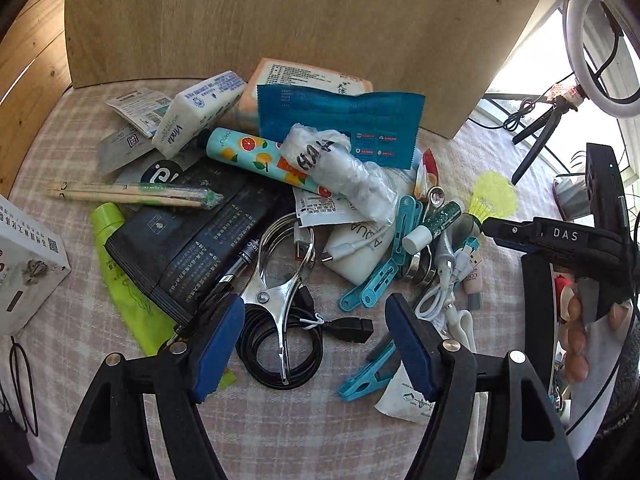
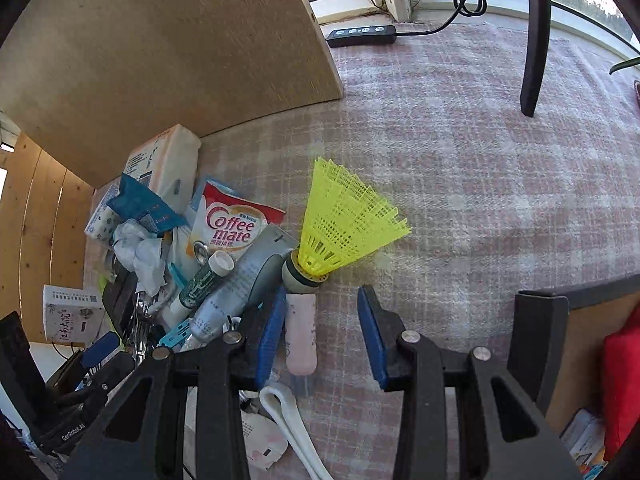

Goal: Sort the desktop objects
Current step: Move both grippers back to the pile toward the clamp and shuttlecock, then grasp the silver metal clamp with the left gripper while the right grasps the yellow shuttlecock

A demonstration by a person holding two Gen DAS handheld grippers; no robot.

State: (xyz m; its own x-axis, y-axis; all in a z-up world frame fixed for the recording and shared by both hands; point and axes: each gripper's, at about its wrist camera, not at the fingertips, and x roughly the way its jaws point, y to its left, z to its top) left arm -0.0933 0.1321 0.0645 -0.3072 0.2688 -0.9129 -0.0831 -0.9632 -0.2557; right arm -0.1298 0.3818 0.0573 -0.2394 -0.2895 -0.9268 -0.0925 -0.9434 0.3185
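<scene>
A heap of small objects lies on a checked cloth. My left gripper is open above a steel clamp and a coiled black cable, holding nothing. A blue clothes peg lies by its right finger. My right gripper is open just short of a yellow shuttlecock, whose cork base lies just beyond the left fingertip; a pink tube lies between the fingers, against the left pad. The right gripper also shows in the left wrist view, next to the shuttlecock.
A wooden board stands behind the heap. Tissue packs, a fruit-print tube, chopsticks, a black pouch, a Coffee mate sachet and a white box lie around. A dark bin edge stands right.
</scene>
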